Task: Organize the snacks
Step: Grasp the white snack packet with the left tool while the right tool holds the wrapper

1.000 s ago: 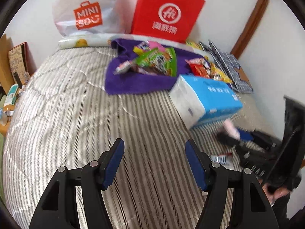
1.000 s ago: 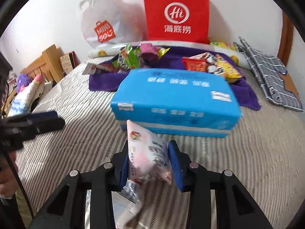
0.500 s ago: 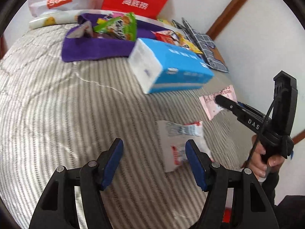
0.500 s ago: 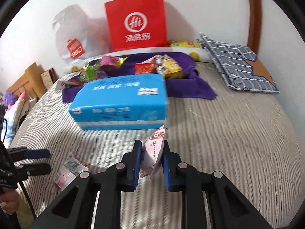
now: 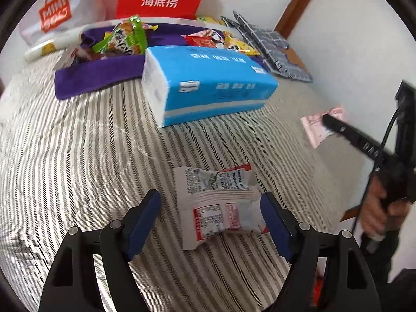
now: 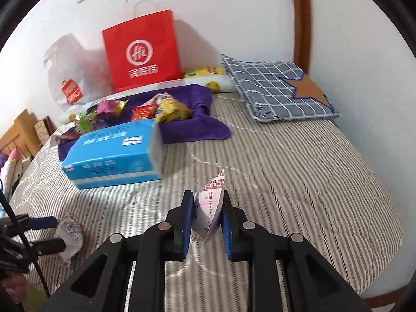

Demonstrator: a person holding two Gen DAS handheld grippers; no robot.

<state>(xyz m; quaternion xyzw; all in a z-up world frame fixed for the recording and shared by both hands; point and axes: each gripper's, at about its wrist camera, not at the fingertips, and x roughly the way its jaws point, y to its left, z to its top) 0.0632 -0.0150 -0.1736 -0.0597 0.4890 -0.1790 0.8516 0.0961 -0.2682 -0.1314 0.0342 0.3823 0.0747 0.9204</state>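
Observation:
My left gripper (image 5: pixel 210 205) is open, its jaws on either side of a crumpled white snack packet (image 5: pixel 218 202) lying on the striped bed. My right gripper (image 6: pixel 206 205) is shut on a pink-white snack packet (image 6: pixel 210 200) and holds it above the bed; it also shows at the right of the left wrist view (image 5: pixel 322 126). The white packet and my left gripper also show at the left of the right wrist view (image 6: pixel 69 234). Several snacks (image 5: pixel 124 39) lie on a purple towel (image 5: pixel 85 75) at the back.
A blue tissue pack (image 5: pixel 208 83) lies mid-bed in front of the towel. A red paper bag (image 6: pixel 141 52) and a white plastic bag (image 6: pixel 67 70) stand against the wall. A checked pillow (image 6: pixel 275 88) lies at the back right. The bed's edge (image 6: pixel 384 260) is near on the right.
My left gripper has moved forward so the white packet now lies between its open jaws. My right gripper has carried the pink packet to the right, away from the tissue pack.

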